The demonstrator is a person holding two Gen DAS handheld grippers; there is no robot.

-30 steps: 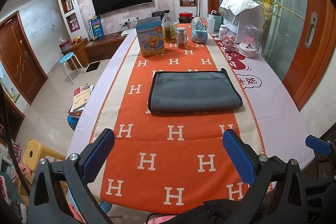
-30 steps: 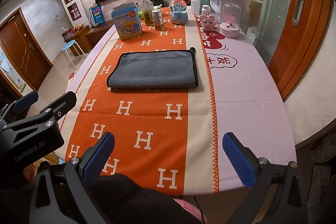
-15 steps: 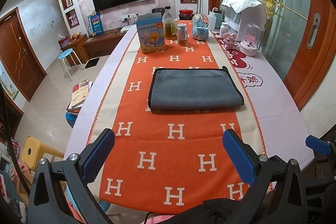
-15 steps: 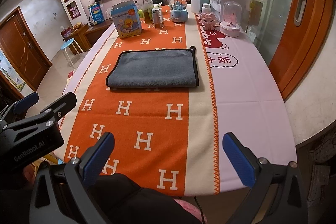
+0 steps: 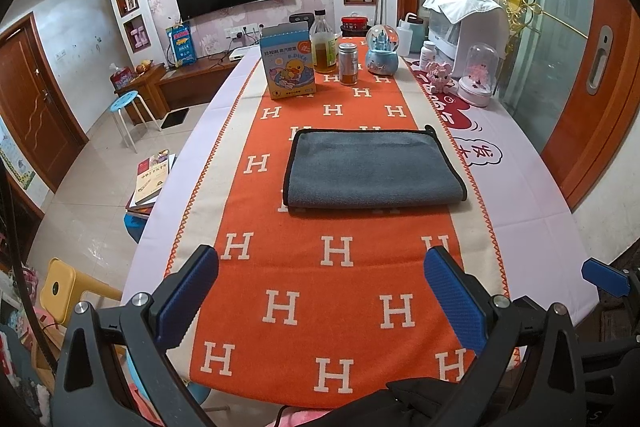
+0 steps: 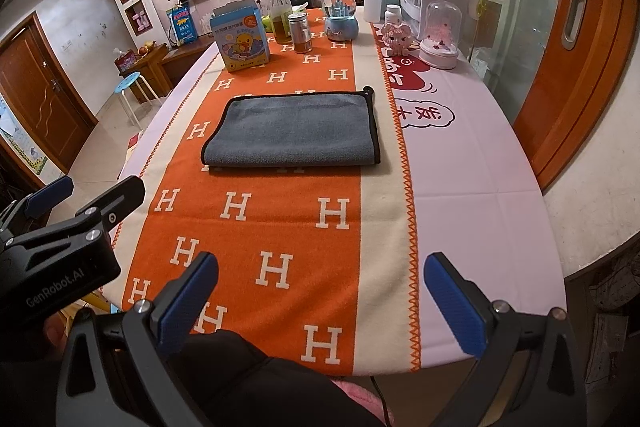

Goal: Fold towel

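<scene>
A grey towel (image 5: 372, 169) with a black border lies folded flat on the orange H-pattern runner (image 5: 332, 291) in the middle of the table; it also shows in the right wrist view (image 6: 294, 131). My left gripper (image 5: 320, 263) is open and empty, held back over the table's near edge, well short of the towel. My right gripper (image 6: 320, 267) is open and empty too, near the front edge. The left gripper's body (image 6: 60, 239) shows at the left of the right wrist view.
At the far end stand a blue duck box (image 5: 288, 67), a bottle (image 5: 324, 45), a jar (image 5: 348, 65), a snow globe (image 5: 382, 49), a pink toy (image 5: 440, 75), a glass dome (image 5: 478, 75) and a white appliance (image 5: 464, 23). Books (image 5: 150, 183) and a blue stool (image 5: 128, 107) are on the left.
Both grippers have drawn slightly nearer the table and tilted; the towel sits a little lower in both views. The towel itself has not moved.
</scene>
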